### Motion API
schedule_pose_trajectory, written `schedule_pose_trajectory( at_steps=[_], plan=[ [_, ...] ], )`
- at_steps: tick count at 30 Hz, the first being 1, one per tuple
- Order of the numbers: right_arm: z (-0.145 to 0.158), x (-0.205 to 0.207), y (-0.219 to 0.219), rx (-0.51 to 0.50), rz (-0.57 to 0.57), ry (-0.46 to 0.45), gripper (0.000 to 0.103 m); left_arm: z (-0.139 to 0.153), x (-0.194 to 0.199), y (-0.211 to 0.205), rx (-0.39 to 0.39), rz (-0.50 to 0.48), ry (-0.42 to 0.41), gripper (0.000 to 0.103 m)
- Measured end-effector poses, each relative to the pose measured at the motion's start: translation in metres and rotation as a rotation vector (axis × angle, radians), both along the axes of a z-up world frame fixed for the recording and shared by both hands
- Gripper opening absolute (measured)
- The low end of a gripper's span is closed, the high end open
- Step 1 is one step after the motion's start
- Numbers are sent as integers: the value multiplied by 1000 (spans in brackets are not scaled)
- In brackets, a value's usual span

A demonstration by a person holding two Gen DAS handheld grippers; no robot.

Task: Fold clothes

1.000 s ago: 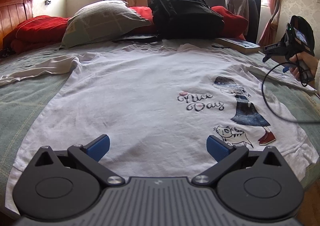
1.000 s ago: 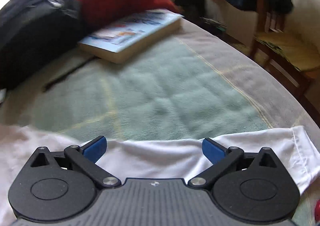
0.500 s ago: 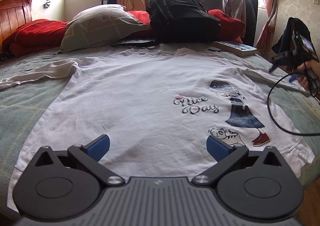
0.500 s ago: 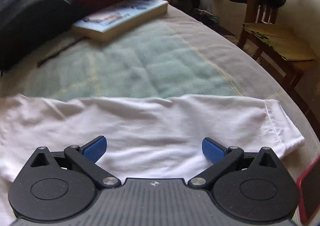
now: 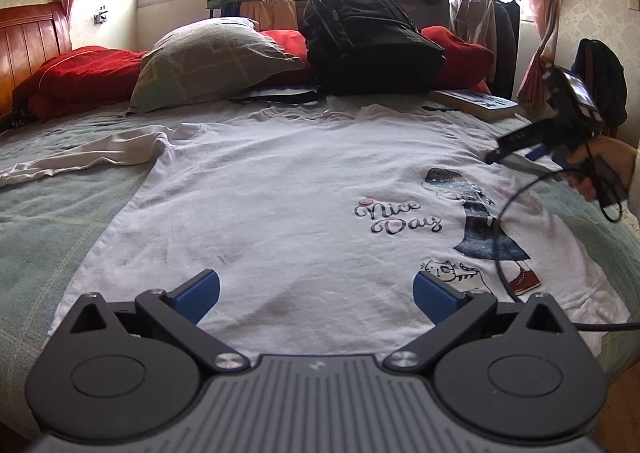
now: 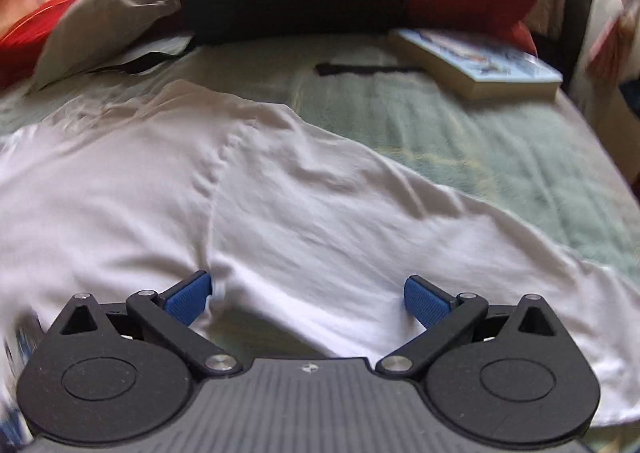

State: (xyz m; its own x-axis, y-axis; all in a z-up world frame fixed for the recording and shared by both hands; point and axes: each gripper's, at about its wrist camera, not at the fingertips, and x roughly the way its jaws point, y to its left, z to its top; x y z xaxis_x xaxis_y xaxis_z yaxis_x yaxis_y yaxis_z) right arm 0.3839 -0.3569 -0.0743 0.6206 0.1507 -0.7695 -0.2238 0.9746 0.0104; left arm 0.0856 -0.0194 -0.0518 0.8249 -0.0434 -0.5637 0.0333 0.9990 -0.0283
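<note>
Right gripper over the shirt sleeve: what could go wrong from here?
1. The right gripper is open over the armpit seam of the white shirt; closing there could pinch the body layer along with the sleeve and bunch the fold.
2. Its cable hangs across the print and may drag or snag the cloth.
3. The book lies close beyond the sleeve; a wide swing could knock it.

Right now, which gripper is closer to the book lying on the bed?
Right. The right gripper hangs over the shirt's sleeve, the book just ahead across bare blanket. The left gripper sits at the shirt's hem, with the whole shirt between it and the book.
</note>
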Motion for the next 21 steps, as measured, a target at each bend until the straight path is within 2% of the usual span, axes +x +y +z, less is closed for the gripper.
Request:
schedule_pose_trajectory(
  at_steps=[4, 7, 10, 13, 15, 21],
  plan=[
    [5, -13, -14, -43, -20, 18, 103, -1, -1, 0, -6, -11, -1, 102],
    [23, -22, -7, 9, -2, -30, 103, 1, -3, -1, -3, -15, -8, 102],
    [32, -32, 22, 36, 116, -70, 103, 3, -5, 0, -4, -6, -13, 102],
    [19, -44, 55, -109, 240, -84, 103, 4, -8, 0, 4, -4, -20, 102],
    [6, -55, 58, -184, 288, -83, 103, 5, -9, 0, 5, -5, -24, 102],
    [21, -83, 8, -154, 218, -95, 103, 4, -11, -1, 1, -18, -28, 102]
  ],
)
